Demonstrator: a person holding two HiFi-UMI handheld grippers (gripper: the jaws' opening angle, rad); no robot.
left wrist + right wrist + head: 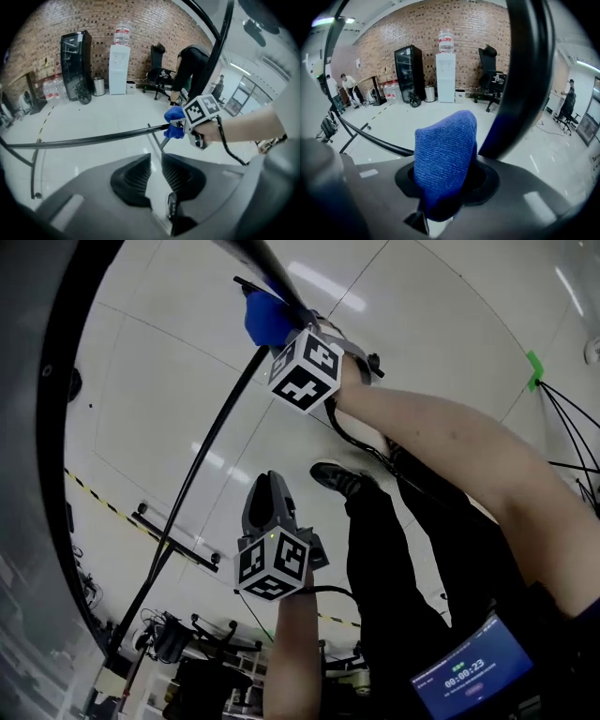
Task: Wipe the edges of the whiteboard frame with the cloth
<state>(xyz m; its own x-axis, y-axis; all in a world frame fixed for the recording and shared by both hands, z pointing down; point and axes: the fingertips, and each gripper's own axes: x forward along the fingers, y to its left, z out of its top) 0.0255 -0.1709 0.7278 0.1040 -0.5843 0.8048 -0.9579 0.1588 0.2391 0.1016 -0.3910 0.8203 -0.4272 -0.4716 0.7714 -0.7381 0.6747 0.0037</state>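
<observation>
Cloth (444, 161), blue, clamped in right gripper (446, 187) jaws. Its bunched end sticks out past the tips, against the black whiteboard frame (526, 70). In head view that contact is at the far end of the frame, top centre, and the whiteboard surface (37, 521) fills the left side. Left gripper (156, 165): jaws a narrow slit apart, nothing between them, only floor seen through the gap. It sits nearer, to the right of the frame bar and not touching it.

Surroundings: whiteboard stand leg (173, 540) on the floor below the frame, yellow-black floor tape (94, 491) to its left, green tape mark (533, 367) far right. Person's shoe (337, 479) is between the two arms. Brick wall (417, 28) at the far side, with a water dispenser (446, 77), black cabinet (408, 70), bin (429, 93) and office chair (490, 70) along it. Nothing blocks the frame edge near the cloth.
</observation>
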